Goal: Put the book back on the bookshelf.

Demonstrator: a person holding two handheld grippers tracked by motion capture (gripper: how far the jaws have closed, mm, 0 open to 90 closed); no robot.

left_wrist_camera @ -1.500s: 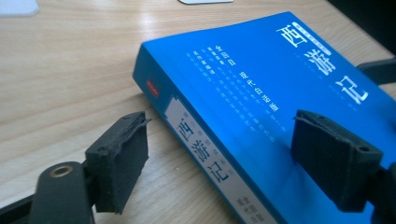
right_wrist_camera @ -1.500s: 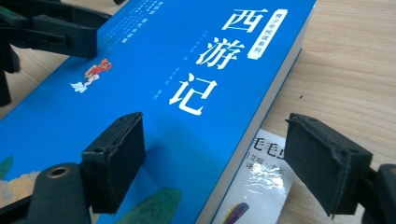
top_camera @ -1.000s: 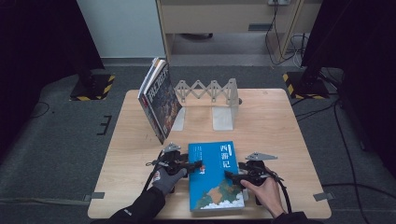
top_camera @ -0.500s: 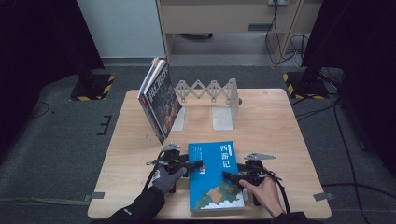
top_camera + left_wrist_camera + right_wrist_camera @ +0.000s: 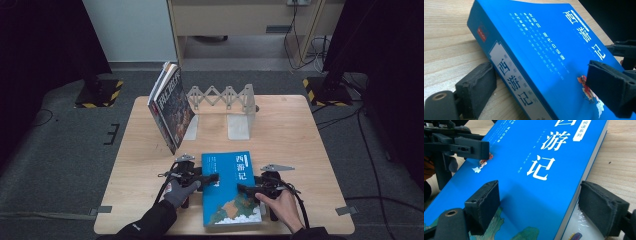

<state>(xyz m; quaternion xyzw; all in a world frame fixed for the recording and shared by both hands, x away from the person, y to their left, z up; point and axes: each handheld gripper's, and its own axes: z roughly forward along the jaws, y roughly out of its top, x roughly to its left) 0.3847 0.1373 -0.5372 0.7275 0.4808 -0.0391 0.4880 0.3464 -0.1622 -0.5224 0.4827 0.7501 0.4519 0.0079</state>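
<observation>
Blue book (image 5: pixel 231 189) lies flat, cover up, at the near edge of the table (image 5: pixel 310 150), roughly mid-width. Left gripper (image 5: pixel 212 178) straddles the spine edge, right gripper (image 5: pixel 243 190) the page edge: one jaw over the cover, the other down at table level on each side. Reads as a two-sided pinch being set up so the book can come up level without flopping open.

Left jaws have just been opening. They stand wide, book between them, and the pads (image 5: pixel 477 86) show a gap to the spine. Right jaws also wide, pads (image 5: pixel 484 205) clear of cover and page edge. Neither is clamped, I'd say.

Book: thick paperback, glossy blue cover with white Chinese title, grey spine label with a small red stamp (image 5: pixel 481 35), and painted landscape art at the bottom.

Far-left: dark book (image 5: pixel 169 107) leans on a metal expanding bookstand (image 5: pixel 227 97), probably where this one goes.
</observation>
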